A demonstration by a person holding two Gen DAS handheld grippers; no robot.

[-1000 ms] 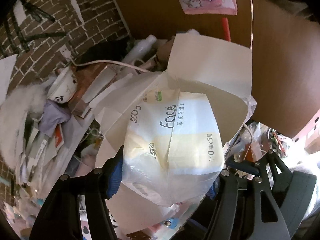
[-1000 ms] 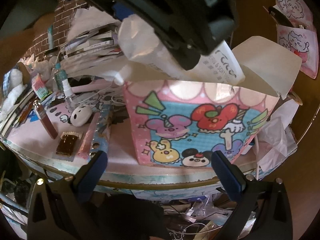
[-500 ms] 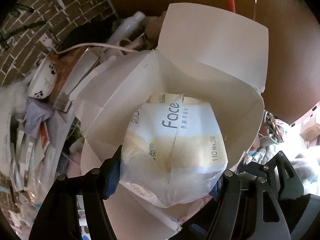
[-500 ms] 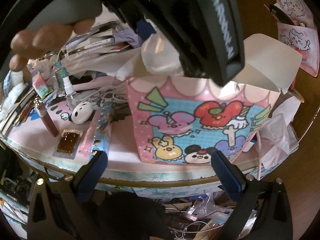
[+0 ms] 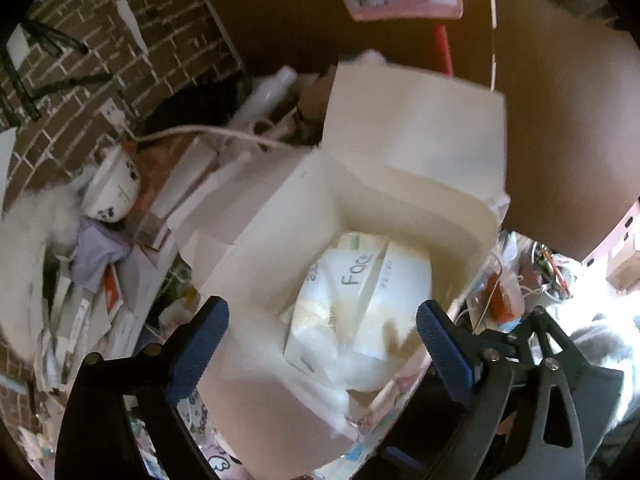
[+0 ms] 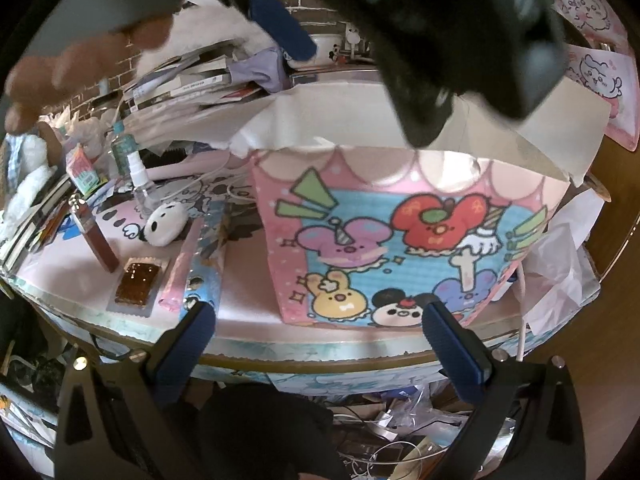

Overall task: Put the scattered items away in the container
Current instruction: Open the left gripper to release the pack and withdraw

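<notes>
Setting: a private home, a cluttered room with a personal desk. Evidence: brick-pattern wall (image 5: 92,60); round-edged table (image 6: 320,354) under a pink cartoon mat; heaped books and papers (image 6: 188,88); small spray bottle (image 6: 138,178); panda-faced plush (image 6: 166,224); panda-print bowl (image 5: 114,190); wrapped snack bar (image 6: 136,282); cartoon-printed paper box (image 6: 404,240) (mouse-eared characters, bunny) holding a pack of facial tissues (image 5: 360,304); pink cartoon cloths (image 6: 596,80) hung on a brown panel; cables and bags below the table.
</notes>
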